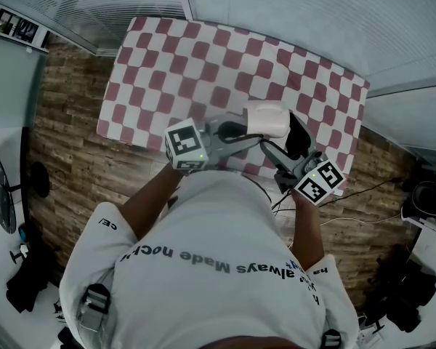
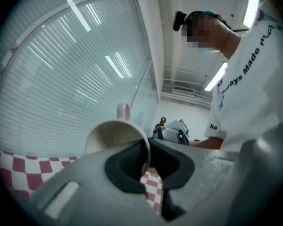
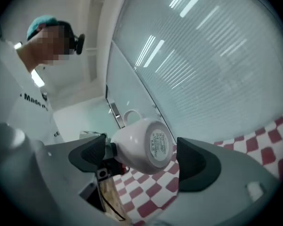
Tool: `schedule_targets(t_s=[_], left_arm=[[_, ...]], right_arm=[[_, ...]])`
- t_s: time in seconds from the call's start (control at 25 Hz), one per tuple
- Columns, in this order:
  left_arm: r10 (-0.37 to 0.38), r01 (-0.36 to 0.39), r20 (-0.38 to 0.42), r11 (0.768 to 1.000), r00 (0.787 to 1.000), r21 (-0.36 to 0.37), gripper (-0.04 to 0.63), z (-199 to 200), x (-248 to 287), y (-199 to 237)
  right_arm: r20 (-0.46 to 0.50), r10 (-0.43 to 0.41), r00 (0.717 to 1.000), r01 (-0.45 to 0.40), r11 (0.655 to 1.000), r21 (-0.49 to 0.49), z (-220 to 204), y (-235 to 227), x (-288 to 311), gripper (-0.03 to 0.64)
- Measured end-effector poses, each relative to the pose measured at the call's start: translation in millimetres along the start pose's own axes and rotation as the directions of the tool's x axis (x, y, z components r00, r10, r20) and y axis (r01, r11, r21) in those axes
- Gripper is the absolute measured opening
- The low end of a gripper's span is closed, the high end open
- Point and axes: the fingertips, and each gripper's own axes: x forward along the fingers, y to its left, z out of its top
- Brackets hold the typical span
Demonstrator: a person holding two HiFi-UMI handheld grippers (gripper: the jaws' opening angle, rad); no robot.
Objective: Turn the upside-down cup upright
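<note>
A white cup (image 1: 266,119) hangs on its side above the near edge of the checked table. My left gripper (image 1: 241,131) is shut on the cup's rim. In the left gripper view the cup (image 2: 114,136) shows its open mouth, its handle on top, and its wall is pinched between the jaws of the left gripper (image 2: 146,158). My right gripper (image 1: 285,148) comes from the right and is open. In the right gripper view the cup (image 3: 140,145) shows its labelled base and lies between the wide pads (image 3: 194,166) of the right gripper (image 3: 141,161), which do not press on it.
The table with its red-and-white checked cloth (image 1: 203,57) stands against windows with blinds (image 1: 94,6). Wooden floor (image 1: 65,144) lies to the left. Cables and dark gear (image 1: 378,217) lie on the floor at the right.
</note>
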Motion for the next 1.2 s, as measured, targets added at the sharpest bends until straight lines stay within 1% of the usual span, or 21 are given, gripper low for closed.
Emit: schedule_targets(t_s=[0.08, 0.12, 0.16, 0.2, 0.24, 0.28, 0.32, 0.4, 0.44, 0.52, 0.6, 0.68, 0.72, 0.76, 0.8, 1.04, 1.2], left_arm=[[0.002, -0.002, -0.008, 1.0, 1.0, 0.006, 0.025, -0.6, -0.5, -0.7], [0.0, 0.0, -0.012, 1.0, 1.0, 0.011, 0.025, -1.4, -0.9, -1.1], [-0.002, 0.002, -0.015, 1.0, 1.0, 0.013, 0.025, -2.1, -1.3, -1.3], [-0.003, 0.003, -0.015, 1.0, 1.0, 0.013, 0.025, -2.4, -1.8, -1.2], [-0.004, 0.004, -0.015, 1.0, 1.0, 0.012, 0.025, -2.4, -2.1, -0.9], [-0.004, 0.004, -0.015, 1.0, 1.0, 0.012, 0.025, -2.6, -2.5, -0.6], [-0.004, 0.004, -0.017, 1.0, 1.0, 0.012, 0.025, -3.1, -2.8, -0.6], [-0.004, 0.004, -0.02, 1.0, 1.0, 0.012, 0.025, -3.8, -3.3, -1.0], [-0.004, 0.004, -0.021, 1.0, 1.0, 0.011, 0.025, -4.1, -3.4, -1.1], [-0.003, 0.003, -0.022, 1.0, 1.0, 0.01, 0.025, -4.3, -3.1, -0.6], [-0.001, 0.002, -0.023, 1.0, 1.0, 0.012, 0.025, -4.6, -2.6, -0.1], [-0.002, 0.002, -0.024, 1.0, 1.0, 0.014, 0.025, -5.1, -2.5, -0.2], [-0.002, 0.003, -0.024, 1.0, 1.0, 0.014, 0.025, -5.4, -2.8, -0.1], [-0.002, 0.002, -0.024, 1.0, 1.0, 0.014, 0.025, -5.7, -3.2, 0.0], [-0.002, 0.003, -0.022, 1.0, 1.0, 0.014, 0.025, -5.7, -3.4, 0.0], [-0.003, 0.003, -0.027, 1.0, 1.0, 0.014, 0.025, -8.0, -4.7, -0.3], [-0.014, 0.015, -0.04, 1.0, 0.999, 0.024, 0.025, -8.7, -4.0, -4.1]], right_arm=[[-0.054, -0.025, 0.998, 0.018, 0.992, -0.128, 0.8, 2.6, -1.0, 0.469], [-0.081, -0.038, 0.996, 0.022, 0.981, -0.193, 0.9, 4.2, -1.3, 0.469], [-0.111, -0.053, 0.992, 0.022, 0.964, -0.265, 0.4, 5.8, -1.2, 0.469], [-0.145, -0.071, 0.987, 0.017, 0.939, -0.342, -0.7, 7.4, -0.6, 0.469], [-0.179, -0.093, 0.979, 0.009, 0.906, -0.423, -2.0, 9.0, 0.5, 0.471], [-0.213, -0.121, 0.969, -0.003, 0.864, -0.504, -3.4, 10.5, 1.9, 0.471], [-0.248, -0.158, 0.956, -0.017, 0.813, -0.582, -5.2, 11.8, 3.0, 0.471], [-0.315, -0.255, 0.914, -0.049, 0.703, -0.71, -10.8, 12.6, 3.5, 0.471], [-0.333, -0.3, 0.894, -0.064, 0.65, -0.757, -13.2, 12.6, 4.0, 0.471], [-0.345, -0.368, 0.864, -0.091, 0.559, -0.824, -16.1, 12.2, 6.0, 0.471], [-0.337, -0.43, 0.837, -0.101, 0.483, -0.87, -16.0, 10.9, 8.1, 0.471], [-0.323, -0.502, 0.802, -0.114, 0.403, -0.908, -16.9, 7.3, 8.6, 0.471], [-0.319, -0.529, 0.786, -0.123, 0.371, -0.921, -18.2, 5.9, 9.1, 0.471], [-0.317, -0.546, 0.775, -0.132, 0.352, -0.927, -19.5, 5.6, 10.0, 0.472], [-0.318, -0.554, 0.77, -0.135, 0.346, -0.929, -20.4, 6.1, 11.1, 0.472], [-0.319, -0.556, 0.768, -0.116, 0.369, -0.922, -18.4, 4.4, 13.2, 0.476], [-0.332, -0.554, 0.764, -0.128, 0.375, -0.918, -18.8, 4.4, 14.6, 0.479]])
